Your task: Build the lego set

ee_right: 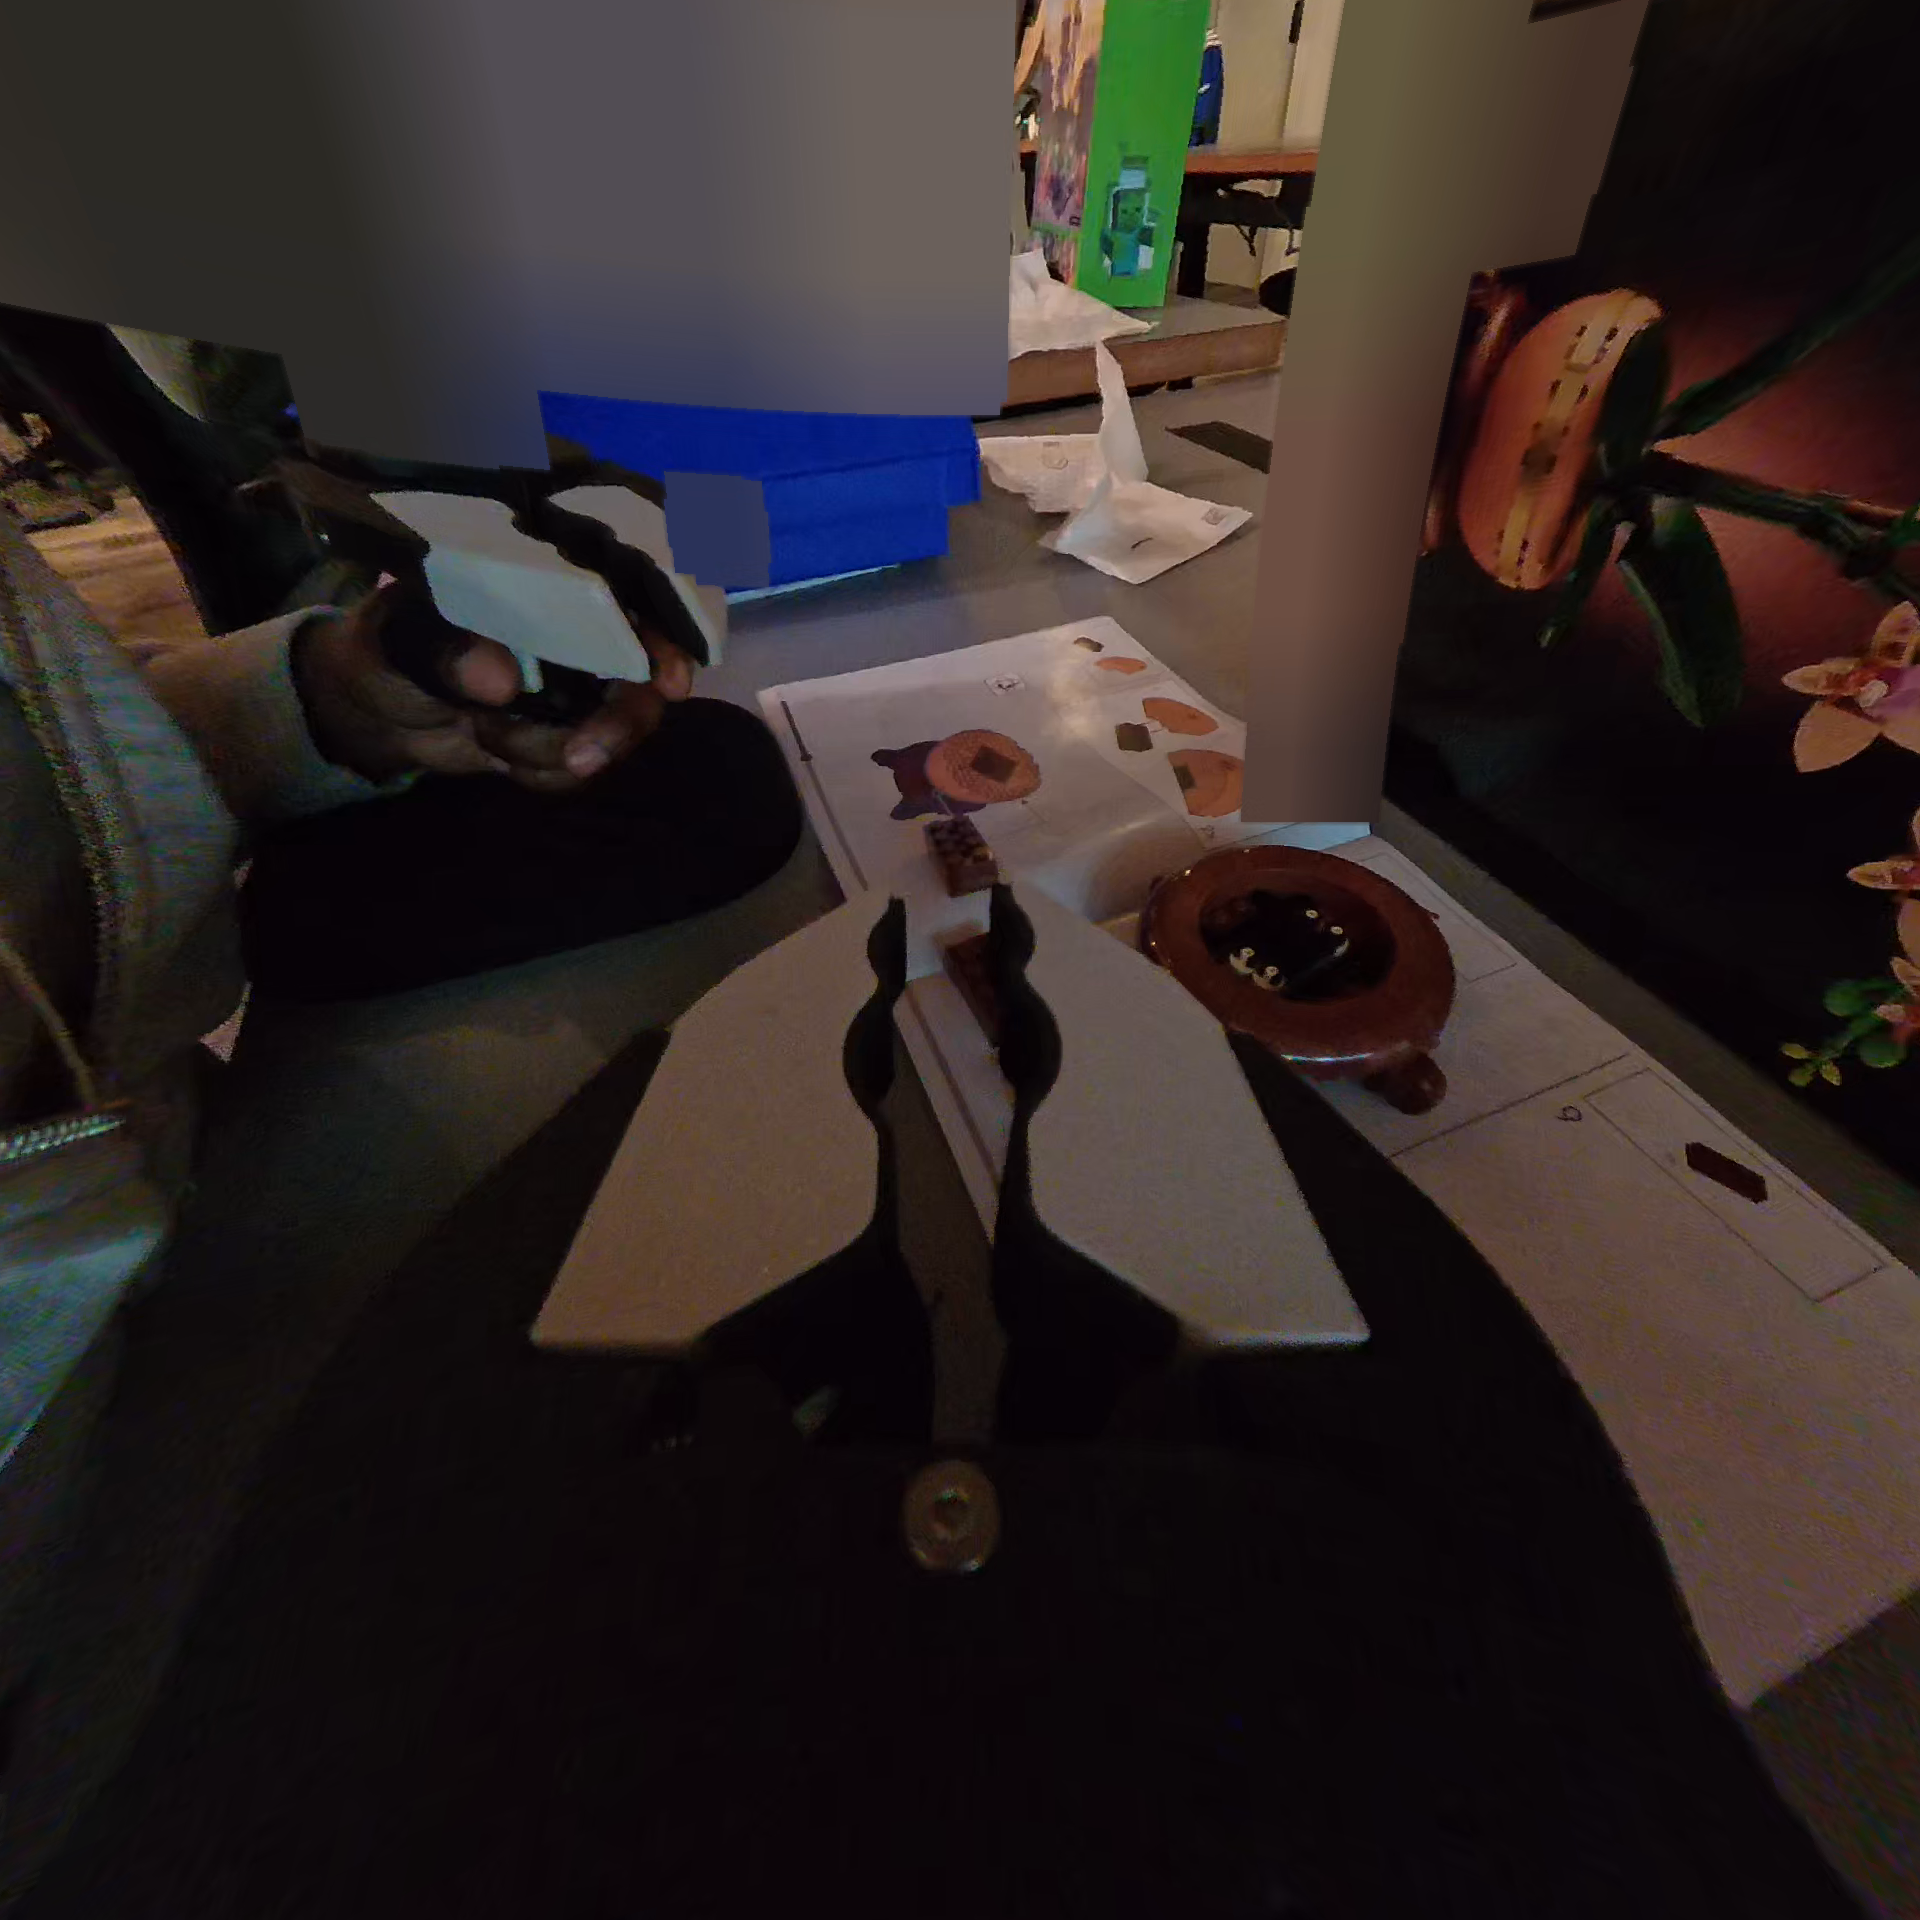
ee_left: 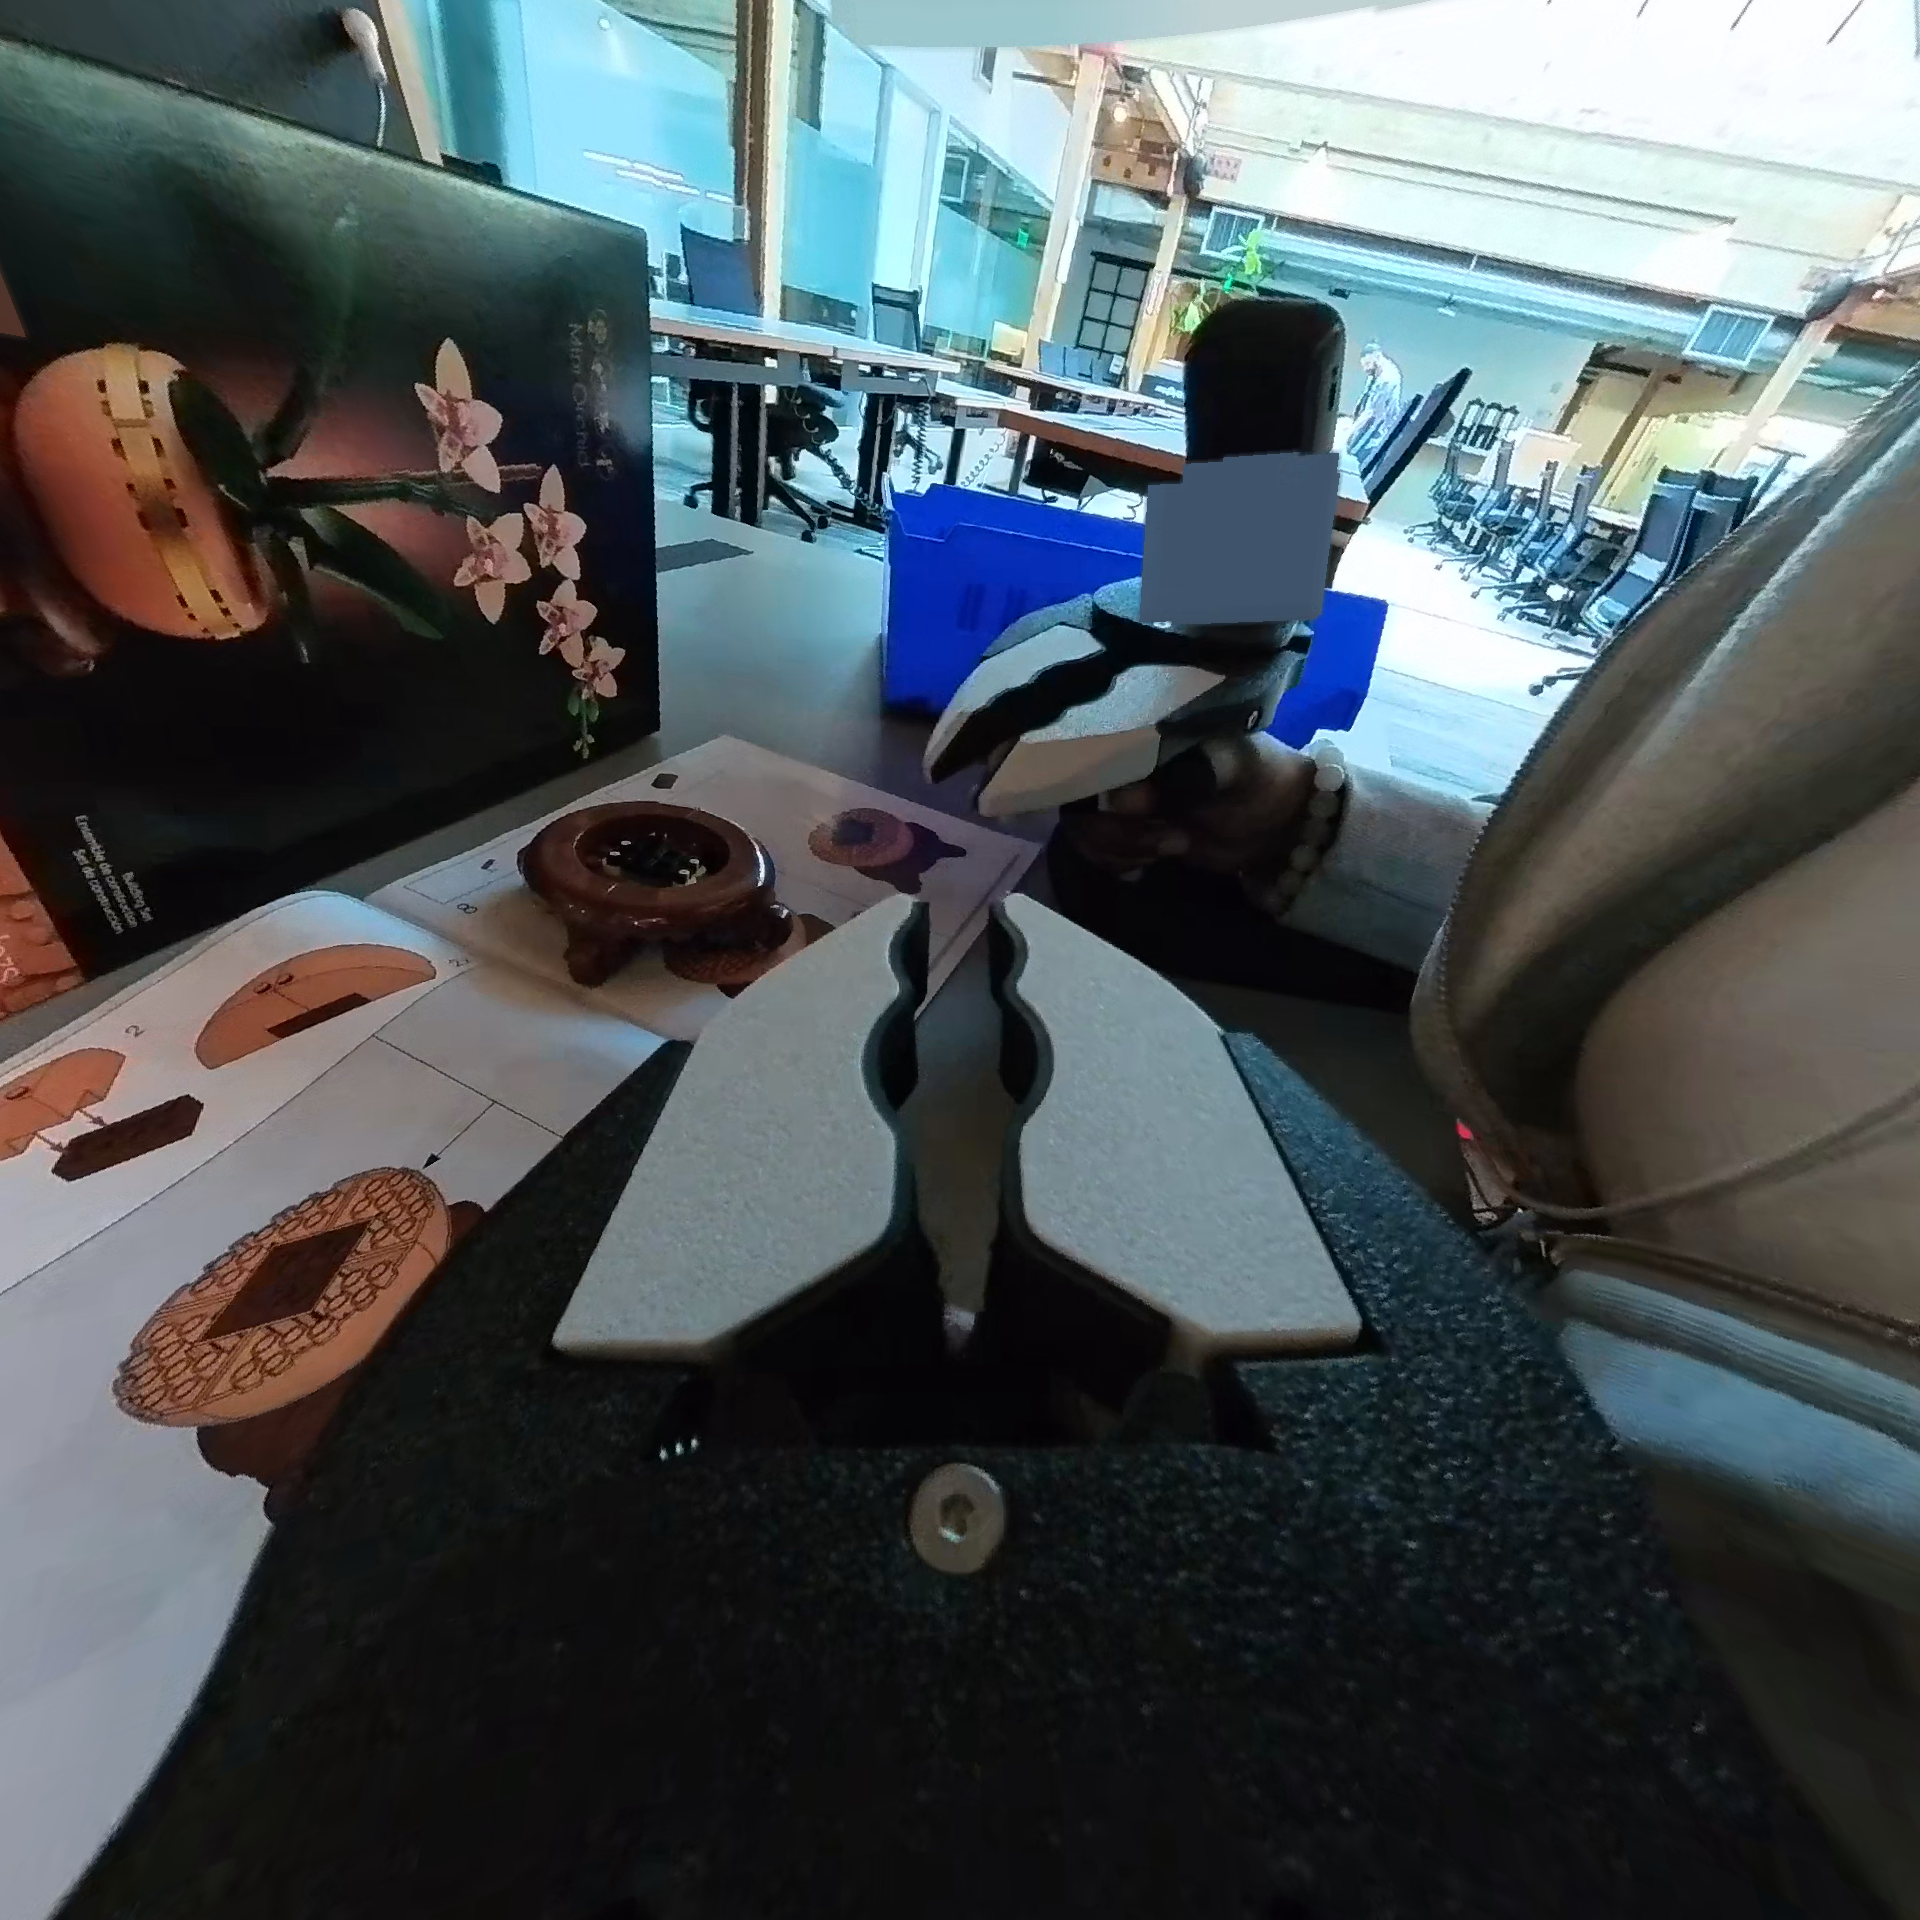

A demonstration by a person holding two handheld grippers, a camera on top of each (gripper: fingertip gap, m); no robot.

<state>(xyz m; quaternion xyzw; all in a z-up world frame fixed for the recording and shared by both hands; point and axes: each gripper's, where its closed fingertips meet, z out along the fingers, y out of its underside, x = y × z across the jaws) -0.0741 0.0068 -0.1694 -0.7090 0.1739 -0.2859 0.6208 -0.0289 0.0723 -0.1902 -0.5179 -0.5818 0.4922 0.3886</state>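
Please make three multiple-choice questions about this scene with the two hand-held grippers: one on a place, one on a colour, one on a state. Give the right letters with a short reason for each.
1. Where does the round brown stand rest?
A. on the open instruction booklet
B. inside the bin
C. on top of the picture box

2. What colour is the bin behind the booklet?
A. red
B. blue
C. yellow

3. How does the dark picture box with the orchid stand?
A. lying flat
B. upright at the booklet's far edge
C. upside down in the bin

Answers:
1 A, its feet sit on the printed page.
2 B, its walls are plainly blue in both views.
3 B, its front face rises straight from the table.
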